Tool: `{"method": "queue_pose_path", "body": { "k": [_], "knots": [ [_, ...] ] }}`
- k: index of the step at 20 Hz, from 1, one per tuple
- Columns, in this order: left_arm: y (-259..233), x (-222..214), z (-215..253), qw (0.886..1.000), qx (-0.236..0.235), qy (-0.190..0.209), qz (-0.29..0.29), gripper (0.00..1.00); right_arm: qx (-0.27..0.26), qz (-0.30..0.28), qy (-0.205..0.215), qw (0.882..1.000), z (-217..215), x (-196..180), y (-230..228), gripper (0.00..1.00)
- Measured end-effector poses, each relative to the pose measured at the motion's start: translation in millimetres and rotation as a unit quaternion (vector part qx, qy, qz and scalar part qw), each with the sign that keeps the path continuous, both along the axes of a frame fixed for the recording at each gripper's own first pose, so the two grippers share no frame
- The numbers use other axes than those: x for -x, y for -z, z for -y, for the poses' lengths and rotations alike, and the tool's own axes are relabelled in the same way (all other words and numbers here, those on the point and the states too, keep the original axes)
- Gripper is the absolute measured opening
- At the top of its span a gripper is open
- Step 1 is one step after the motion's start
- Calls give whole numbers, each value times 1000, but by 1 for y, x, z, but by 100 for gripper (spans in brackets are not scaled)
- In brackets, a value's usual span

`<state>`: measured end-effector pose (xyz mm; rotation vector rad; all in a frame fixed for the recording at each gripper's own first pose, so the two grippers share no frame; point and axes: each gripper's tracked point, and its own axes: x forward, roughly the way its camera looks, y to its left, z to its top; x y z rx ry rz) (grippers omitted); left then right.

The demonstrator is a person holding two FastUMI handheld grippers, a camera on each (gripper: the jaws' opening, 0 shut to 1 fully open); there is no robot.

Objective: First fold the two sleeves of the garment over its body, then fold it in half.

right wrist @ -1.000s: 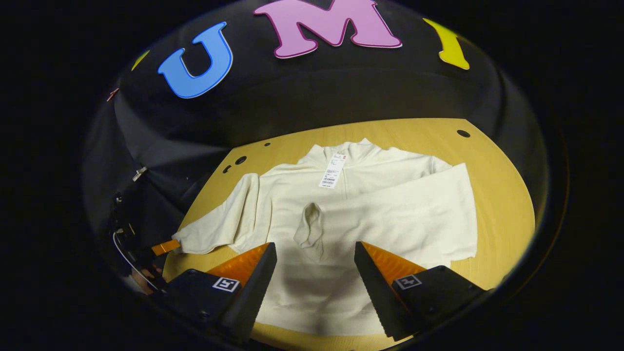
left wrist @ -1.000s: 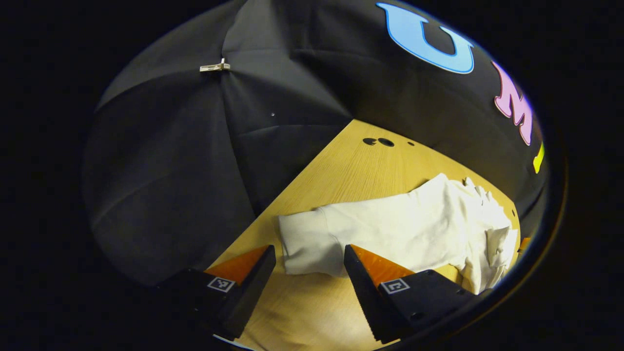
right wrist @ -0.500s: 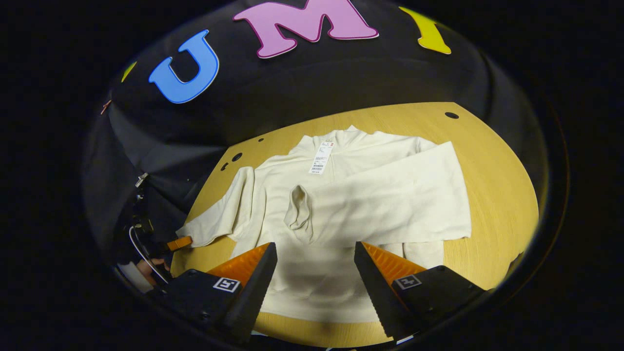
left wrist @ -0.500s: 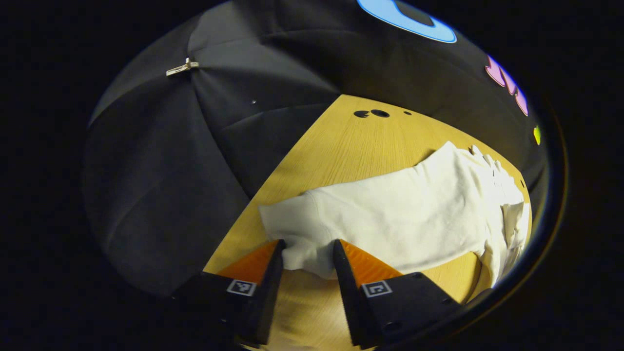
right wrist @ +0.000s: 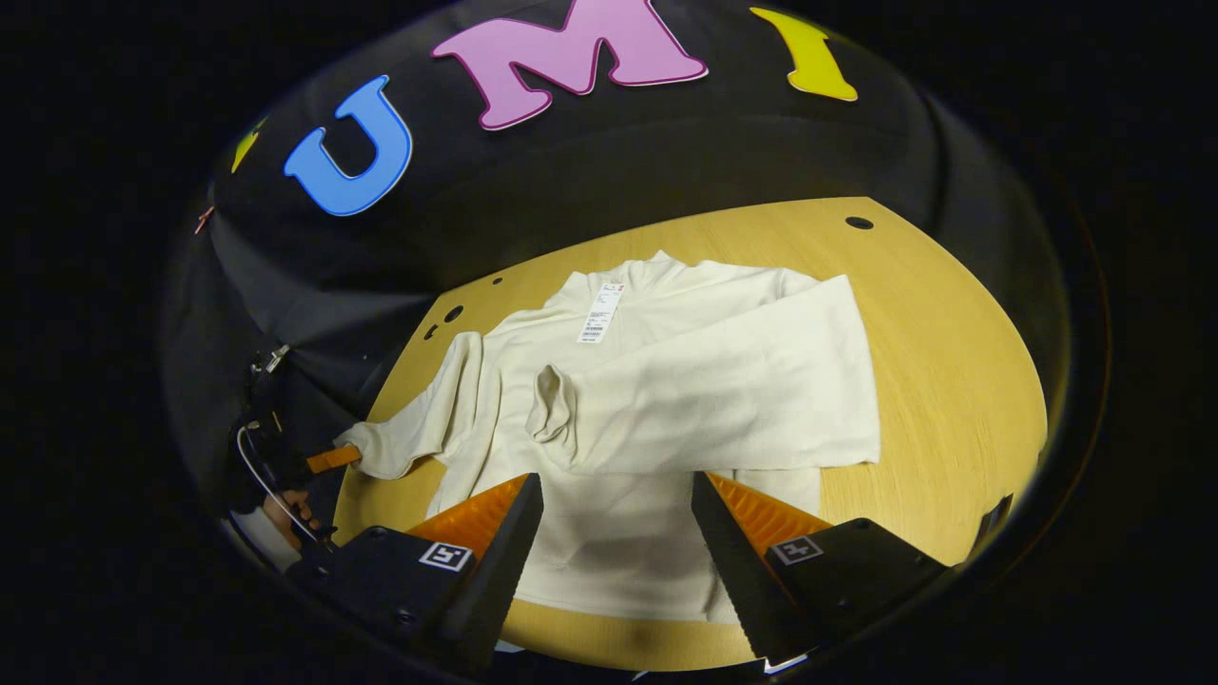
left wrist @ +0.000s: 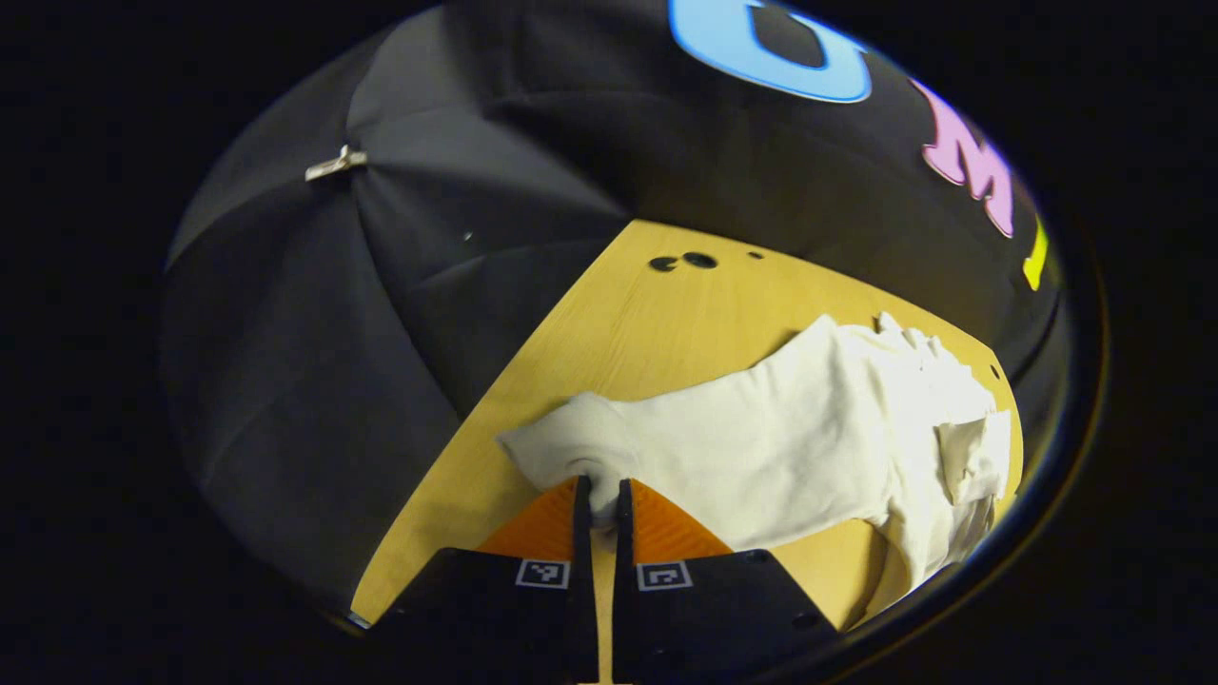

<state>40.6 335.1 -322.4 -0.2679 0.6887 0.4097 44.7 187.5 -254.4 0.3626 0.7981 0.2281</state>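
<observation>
A cream long-sleeved garment [right wrist: 628, 419] lies flat on the wooden table [right wrist: 933, 362], collar toward the far wall. One sleeve [right wrist: 723, 400] is folded across the body, its cuff [right wrist: 550, 419] near the middle. The other sleeve [right wrist: 428, 428] stretches out to the table's left edge. In the left gripper view that sleeve [left wrist: 761, 447] runs away from me, and my left gripper [left wrist: 599, 499] is shut on its cuff [left wrist: 571, 452]. The same left gripper [right wrist: 328, 459] and the hand holding it show in the right gripper view at the cuff. My right gripper [right wrist: 617, 495] hovers open above the garment's lower body.
A paper tag [right wrist: 599, 312] hangs at the collar. Small round holes [right wrist: 452, 314] mark the table's far left corner, another hole [right wrist: 858, 223] the far right. Black cloth walls surround the table closely on the left and back. Bare wood lies right of the garment.
My left gripper closed from open onto the outstretched sleeve's cuff. The right gripper drew back a little, so more of the garment's hem and the table's front edge show.
</observation>
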Motion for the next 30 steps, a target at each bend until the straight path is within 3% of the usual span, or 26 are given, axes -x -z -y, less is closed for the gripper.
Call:
{"method": "queue_pose_path", "body": {
  "k": [10, 11, 12, 15, 20, 21, 23, 30],
  "knots": [
    [-94, -54, 115, 994, -25, 79, 74, 11, -17, -8, 28, 999, 45, 1, 10, 97],
    [-99, -59, 127, 993, -26, 87, 77, 7, -19, -8, 29, 999, 49, 2, 10, 97],
    [-103, -63, 140, 992, -23, 96, 80, 11, -19, -10, 27, 999, 51, 2, 11, 97],
    [-115, -77, 177, 989, -9, 118, 90, 11, -16, -17, 22, 999, 60, 6, 18, 97],
    [-123, -99, 245, 983, 18, 159, 92, 11, -25, -30, 25, 999, 73, 11, 25, 97],
    [-126, -103, 257, 981, 21, 167, 95, 7, -26, -32, 26, 999, 75, 12, 26, 97],
    [-126, -112, 282, 978, 30, 184, 97, 11, -30, -33, 26, 999, 80, 14, 26, 97],
    [-83, -136, 357, 967, 26, 250, 51, 11, -32, -43, 26, 998, 97, 23, 33, 97]
  ]
}}
